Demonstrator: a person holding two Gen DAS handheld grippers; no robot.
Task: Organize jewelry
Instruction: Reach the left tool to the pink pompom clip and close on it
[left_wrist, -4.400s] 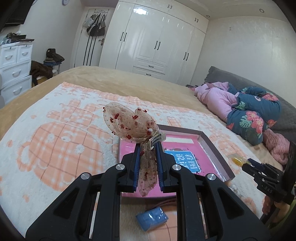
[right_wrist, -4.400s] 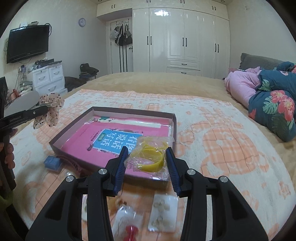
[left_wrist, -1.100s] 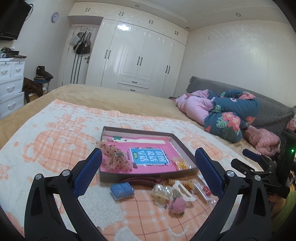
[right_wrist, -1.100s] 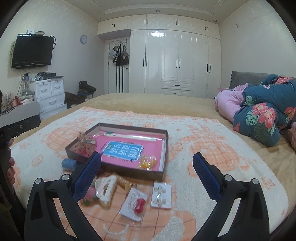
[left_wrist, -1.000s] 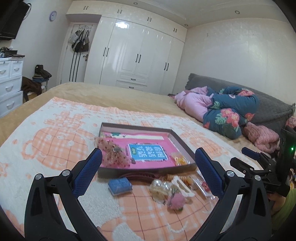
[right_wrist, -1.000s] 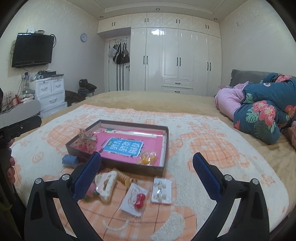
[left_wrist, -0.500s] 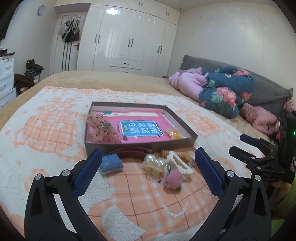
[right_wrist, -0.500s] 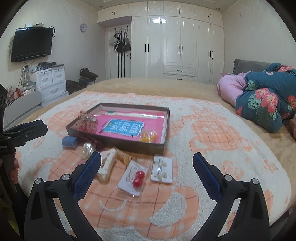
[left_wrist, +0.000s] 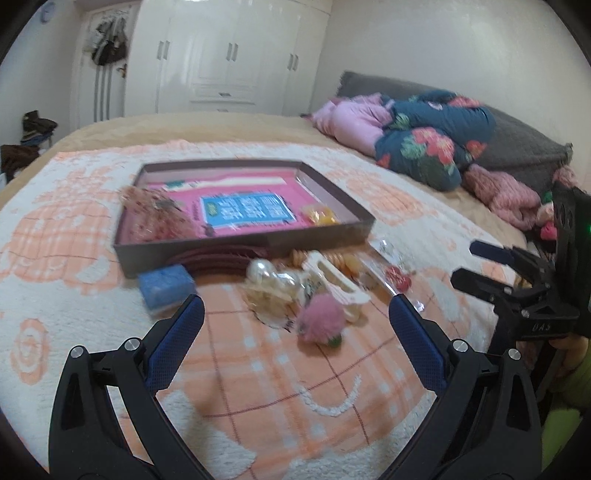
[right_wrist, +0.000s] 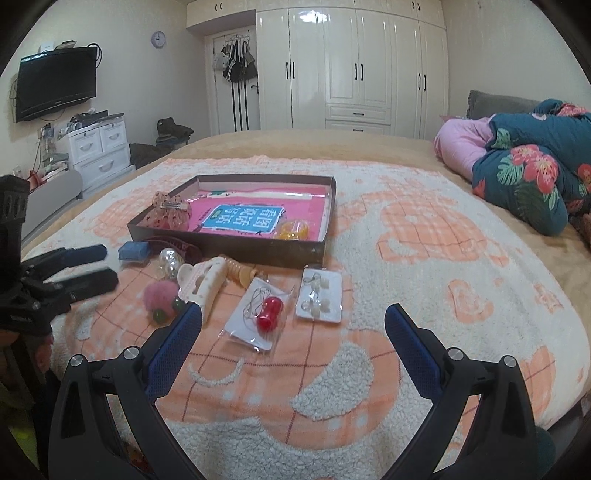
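Jewelry still loose on the bed blanket (right_wrist: 424, 251) lies just before the brown tray (right_wrist: 288, 254): the red-bead card (right_wrist: 258, 314) (long axis toward the tray) sits ahead of the spread, empty right claw (right_wrist: 293, 328), the pink pompom (left_wrist: 320, 320) nearer the spread, empty left claw (left_wrist: 295, 325).

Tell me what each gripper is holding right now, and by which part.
Nothing. The left gripper and right gripper are both open, with bare fingers.
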